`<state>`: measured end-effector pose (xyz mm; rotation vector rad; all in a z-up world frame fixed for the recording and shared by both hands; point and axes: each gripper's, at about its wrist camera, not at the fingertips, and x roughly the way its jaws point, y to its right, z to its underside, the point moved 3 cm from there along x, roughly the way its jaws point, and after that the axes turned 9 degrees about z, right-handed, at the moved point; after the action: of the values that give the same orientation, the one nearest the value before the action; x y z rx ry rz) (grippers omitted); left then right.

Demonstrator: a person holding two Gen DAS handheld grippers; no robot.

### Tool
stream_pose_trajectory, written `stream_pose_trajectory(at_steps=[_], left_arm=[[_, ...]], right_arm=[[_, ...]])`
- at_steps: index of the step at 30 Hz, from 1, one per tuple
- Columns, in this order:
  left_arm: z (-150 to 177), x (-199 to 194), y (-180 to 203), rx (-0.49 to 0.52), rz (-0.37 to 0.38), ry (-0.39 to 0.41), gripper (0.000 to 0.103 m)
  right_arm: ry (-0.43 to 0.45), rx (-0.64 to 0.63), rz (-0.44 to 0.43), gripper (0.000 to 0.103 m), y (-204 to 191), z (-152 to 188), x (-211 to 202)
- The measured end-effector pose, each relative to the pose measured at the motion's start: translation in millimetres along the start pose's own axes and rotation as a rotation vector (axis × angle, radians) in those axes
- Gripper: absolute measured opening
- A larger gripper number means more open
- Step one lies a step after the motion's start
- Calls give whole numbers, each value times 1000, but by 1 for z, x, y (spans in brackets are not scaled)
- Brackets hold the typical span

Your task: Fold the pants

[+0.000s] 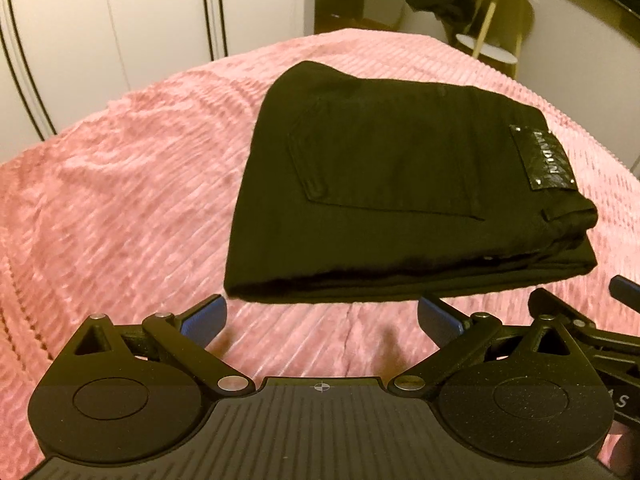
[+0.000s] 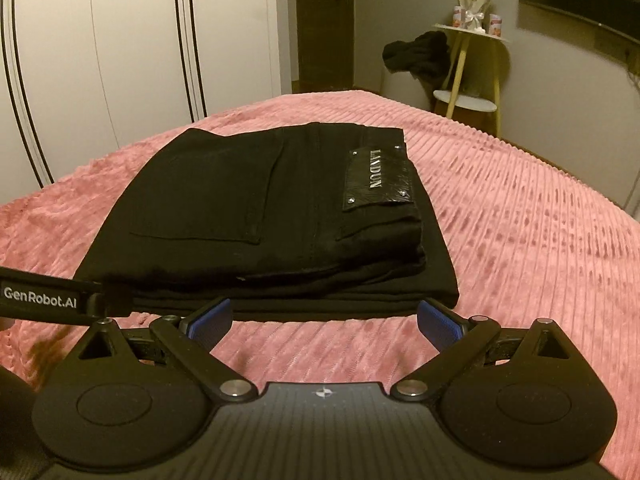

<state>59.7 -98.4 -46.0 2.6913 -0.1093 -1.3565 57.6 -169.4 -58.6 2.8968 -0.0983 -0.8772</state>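
Lying folded flat on pink bedspread: black pants, label up; both grippers' jaws wide, empty.

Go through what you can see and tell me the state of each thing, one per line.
pants: folded in a stack, flat on the bed
left gripper: open, empty, just short of the pants
right gripper: open, empty
bedspread: spread out under the pants
dark garment: crumpled beside the side table

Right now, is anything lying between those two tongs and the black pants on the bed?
Nothing visible. Only bare pink bedspread separates the open right tongs and open left tongs from the folded black pants.
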Motion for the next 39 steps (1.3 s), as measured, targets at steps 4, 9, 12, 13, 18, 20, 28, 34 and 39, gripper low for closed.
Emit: stream_pose_trajectory(at_steps=[4, 9, 12, 13, 18, 20, 28, 34, 39], left_arm=[[0, 3, 0, 4, -6, -10, 103], [0, 3, 3, 21, -8, -12, 103], [1, 3, 3, 23, -6, -12, 103], [0, 3, 3, 22, -5, -13, 103], [1, 2, 3, 26, -3, -11, 103], [1, 2, 3, 29, -1, -12, 103], [1, 2, 3, 32, 1, -11, 103], [1, 3, 4, 37, 2, -13, 103], [1, 3, 4, 40, 2, -16, 103]], right_arm=[[1, 14, 1, 99, 3, -1, 1], [4, 13, 8, 99, 4, -1, 1], [10, 7, 12, 99, 4, -1, 0], [10, 6, 16, 99, 4, -1, 0], [7, 13, 27, 99, 7, 0, 0], [7, 14, 29, 99, 8, 0, 0], [11, -4, 43, 99, 6, 1, -1], [11, -1, 45, 99, 8, 1, -1], [13, -1, 49, 99, 8, 1, -1]])
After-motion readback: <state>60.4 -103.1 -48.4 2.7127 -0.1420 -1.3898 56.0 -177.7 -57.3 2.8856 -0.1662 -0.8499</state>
